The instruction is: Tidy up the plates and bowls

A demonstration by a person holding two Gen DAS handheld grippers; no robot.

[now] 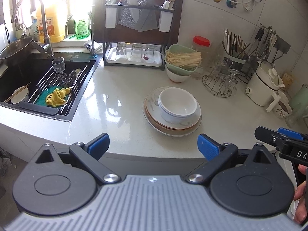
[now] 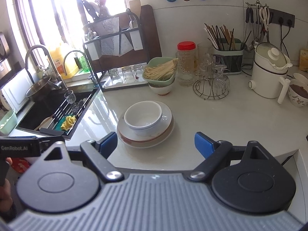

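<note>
Nearby, sink (image 1: 46, 77) — glass rack (image 1: 219, 80), kettle (image 1: 263, 84)

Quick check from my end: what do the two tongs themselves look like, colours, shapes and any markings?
Both match: the left tongs and right tongs have black linkage arms, blue ribbed fingertips, round black housings and a grey ribbed base. White lettering reads "GenRobot.AI" on the left unit's side; "DA" shows on the right's.

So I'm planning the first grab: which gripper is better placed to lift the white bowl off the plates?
Right, marginally. The right gripper has the white bowl almost centred ahead of its open jaws; from the left gripper it sits off to the right.
</note>
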